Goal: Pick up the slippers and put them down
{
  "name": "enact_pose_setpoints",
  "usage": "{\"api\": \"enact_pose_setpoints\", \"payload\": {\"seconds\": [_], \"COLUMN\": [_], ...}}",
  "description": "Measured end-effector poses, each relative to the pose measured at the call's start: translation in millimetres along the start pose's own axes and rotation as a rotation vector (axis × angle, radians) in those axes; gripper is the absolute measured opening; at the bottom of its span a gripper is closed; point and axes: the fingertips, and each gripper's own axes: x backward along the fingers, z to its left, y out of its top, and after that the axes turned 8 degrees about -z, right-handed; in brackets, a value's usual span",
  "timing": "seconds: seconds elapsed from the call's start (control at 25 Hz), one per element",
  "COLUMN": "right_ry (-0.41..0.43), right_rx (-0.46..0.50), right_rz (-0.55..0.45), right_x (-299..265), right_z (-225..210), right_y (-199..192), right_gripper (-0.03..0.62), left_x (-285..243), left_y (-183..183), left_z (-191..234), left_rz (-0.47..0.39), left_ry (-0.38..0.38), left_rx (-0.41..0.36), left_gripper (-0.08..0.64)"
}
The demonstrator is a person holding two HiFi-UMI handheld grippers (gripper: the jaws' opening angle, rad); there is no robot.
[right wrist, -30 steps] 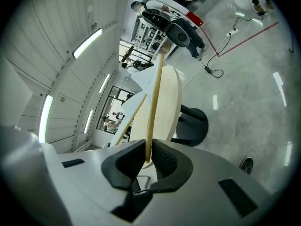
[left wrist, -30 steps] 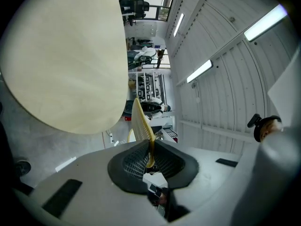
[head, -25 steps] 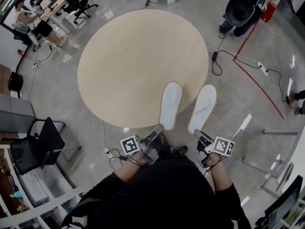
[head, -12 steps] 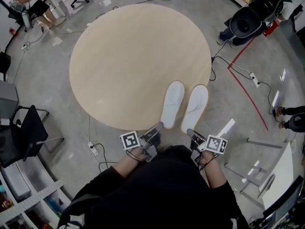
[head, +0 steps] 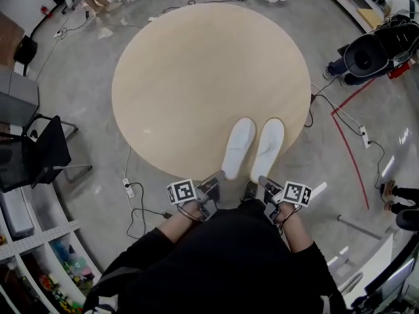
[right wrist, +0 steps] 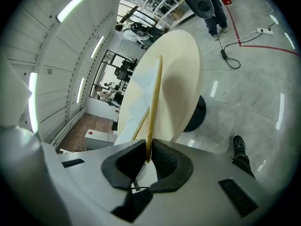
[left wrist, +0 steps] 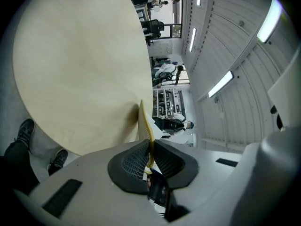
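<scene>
Both grippers are in at the near rim of the round table [head: 190, 77]. The left gripper [head: 219, 175] has its jaws pinched almost together on the thin heel edge of the left slipper [head: 237, 146], and the right gripper [head: 262, 180] is clamped just as tight on the heel of the right slipper [head: 269, 148]. The two white slippers sit side by side over the table's near right part, just beside each other, toes pointing far and heels at the rim.
</scene>
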Motion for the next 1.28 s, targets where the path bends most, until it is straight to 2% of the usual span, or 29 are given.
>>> {"api": "enact_pose_setpoints", "payload": {"seconds": [0.24,0.4,0.6,0.76,0.88,0.96,1.0,1.12,1.28], "right_ry": [0.023,0.062,0.069,0.039,0.025,0.021,0.018,0.004,-0.005], "right_rx": [0.017,0.030,0.099,0.152,0.181,0.201,0.210,0.232,0.262], "right_rz": [0.117,0.161,0.252,0.304,0.329,0.347,0.353,0.354,0.344], "right_x": [2,-2,-3,-3,-3,-2,-2,1,4], "right_z": [-30,-40,-53,-68,-72,-72,-74,-79,-86], "right_y": [18,27,36,42,45,44,44,47,52], "right_gripper": [0.043,0.043,0.043,0.051,0.132,0.190,0.206,0.236,0.244], "left_x": [-27,-35,-50,-60,-64,-65,-65,-63,-58], "left_y": [-40,-60,-80,-92,-97,-101,-103,-106,-102], "left_z": [20,31,43,51,53,54,56,61,72], "left_rz": [-0.026,-0.070,-0.136,-0.155,-0.163,-0.159,-0.157,-0.161,-0.179], "left_ry": [0.123,0.156,0.188,0.239,0.267,0.286,0.297,0.342,0.405], "left_rx": [-0.009,0.017,0.060,0.027,0.006,-0.003,-0.009,-0.039,-0.077], "left_gripper": [0.046,0.046,0.046,0.048,0.062,0.141,0.158,0.197,0.221]}}
